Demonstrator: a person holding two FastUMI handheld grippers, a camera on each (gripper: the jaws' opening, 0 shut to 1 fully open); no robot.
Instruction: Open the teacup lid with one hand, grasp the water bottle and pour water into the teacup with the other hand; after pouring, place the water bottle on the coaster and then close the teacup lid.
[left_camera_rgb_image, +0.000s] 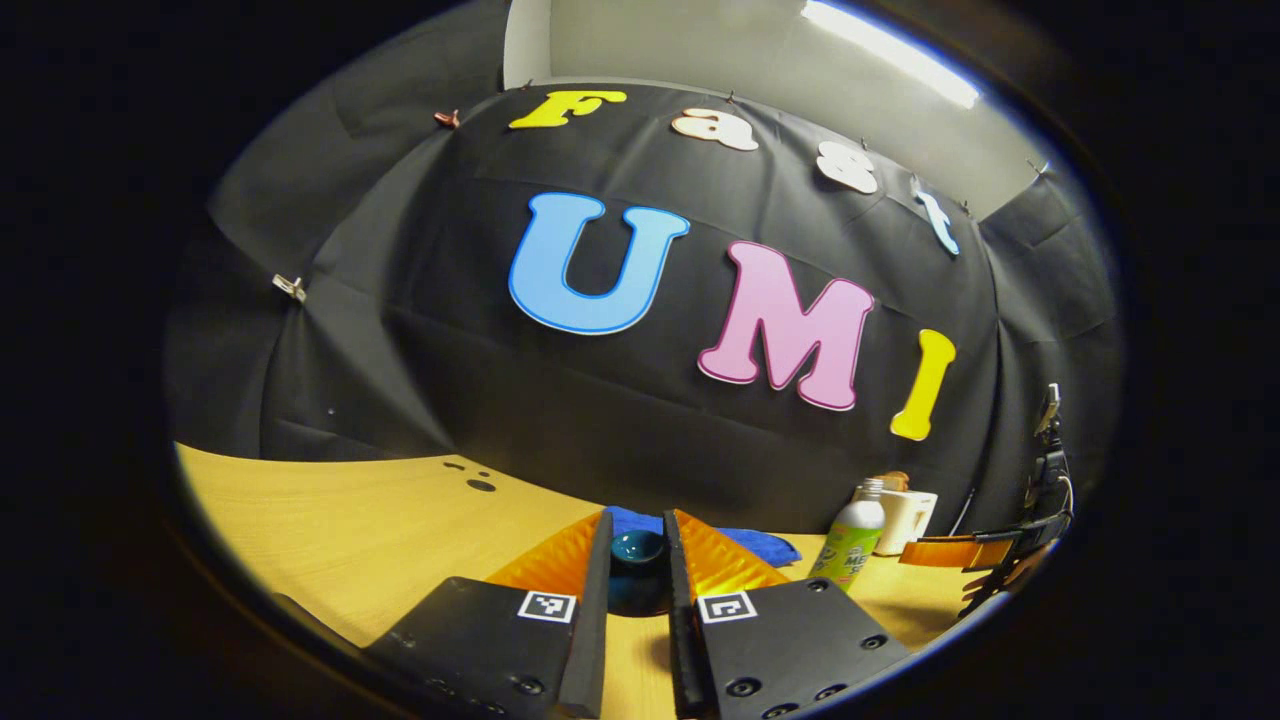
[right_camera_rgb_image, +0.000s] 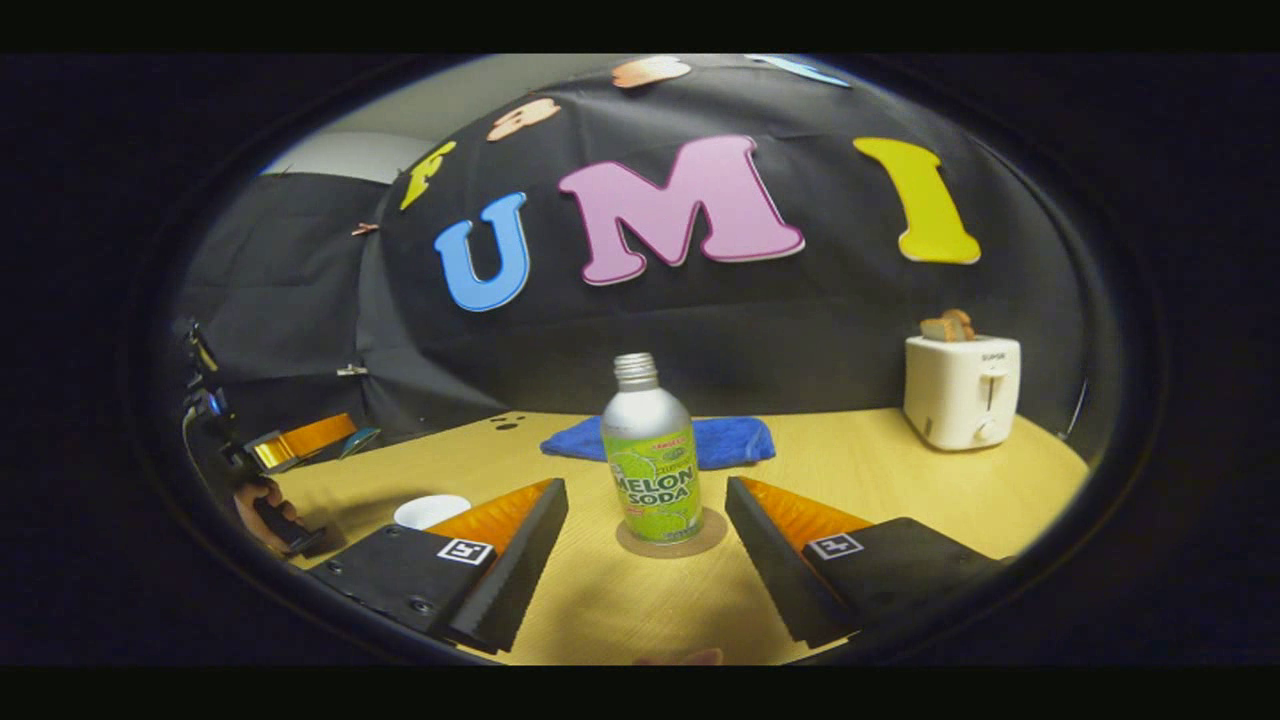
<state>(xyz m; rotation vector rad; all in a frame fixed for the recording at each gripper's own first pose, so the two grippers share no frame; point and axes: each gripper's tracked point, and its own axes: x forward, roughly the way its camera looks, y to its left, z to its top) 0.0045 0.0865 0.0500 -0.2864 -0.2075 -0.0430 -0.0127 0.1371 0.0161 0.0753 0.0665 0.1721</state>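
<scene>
The lid (left_camera_rgb_image: 638, 548) sits pinched between my left fingers (left_camera_rgb_image: 637, 560), held above the worktop (left_camera_rgb_image: 330, 520). One bottle (right_camera_rgb_image: 655, 460) stands on one coaster (right_camera_rgb_image: 670, 538), between my wide-open, empty right fingers (right_camera_rgb_image: 645, 545). One cup (right_camera_rgb_image: 431, 510) waits uncovered. I judge a loosening pinch could drop the lid.

Brushed-metal water bottle (right_camera_rgb_image: 652, 455) on a matt cork-like coaster (right_camera_rgb_image: 671, 540); glossy lid (left_camera_rgb_image: 637, 547); wood-grain table (right_camera_rgb_image: 870, 470).

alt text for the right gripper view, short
A water bottle stands upright on a round coaster on a wooden table, between the open right gripper. Behind it lie a blue cloth and a white toaster.
</scene>
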